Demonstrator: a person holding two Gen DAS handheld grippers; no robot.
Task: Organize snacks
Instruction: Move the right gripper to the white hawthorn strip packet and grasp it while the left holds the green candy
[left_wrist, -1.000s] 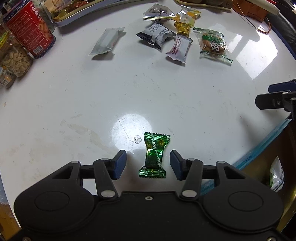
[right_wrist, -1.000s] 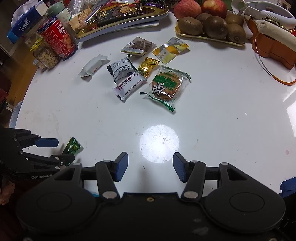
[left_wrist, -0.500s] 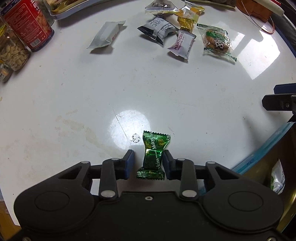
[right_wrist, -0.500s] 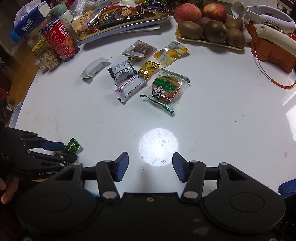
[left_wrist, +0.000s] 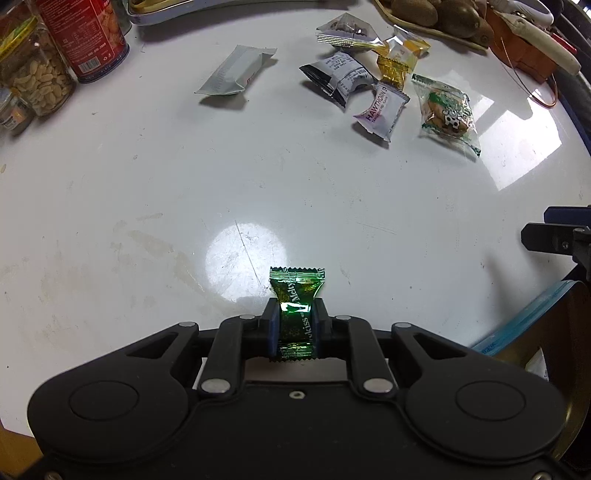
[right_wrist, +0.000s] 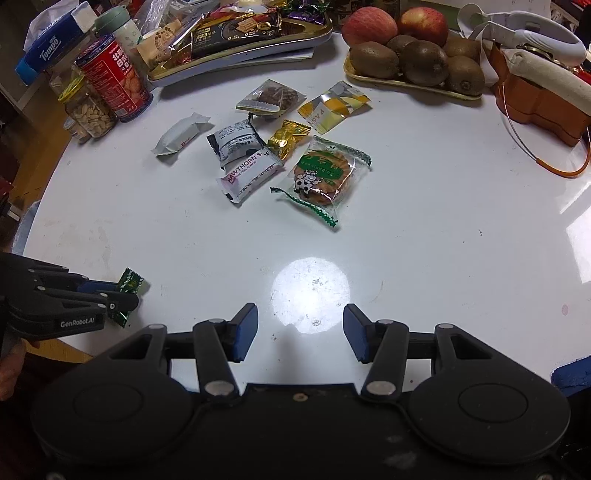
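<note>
My left gripper (left_wrist: 295, 317) is shut on a green foil candy (left_wrist: 296, 295), held at the near edge of the white round table (left_wrist: 147, 184). It also shows in the right wrist view (right_wrist: 122, 295) with the candy (right_wrist: 130, 281) at the far left. My right gripper (right_wrist: 299, 332) is open and empty over the table's near side. Several wrapped snacks lie further back: a white Hawthorn bar (right_wrist: 251, 175), a cow-print biscuit pack (right_wrist: 323, 177), a gold candy (right_wrist: 288, 138), a black-and-white pack (right_wrist: 236, 142), a white bar (right_wrist: 181, 133), a yellow pack (right_wrist: 332, 107).
A snack tray (right_wrist: 240, 33), a fruit tray with kiwis and apples (right_wrist: 413, 62), a red can (right_wrist: 114, 81) and a peanut jar (right_wrist: 88, 107) stand at the back. An orange object with a cord (right_wrist: 543, 99) sits back right. A blue-rimmed container (left_wrist: 535, 325) is beside the table's near right edge.
My left gripper's jaws closed onto the green candy and lifted it slightly from the table. My right gripper stayed open and barely moved.
</note>
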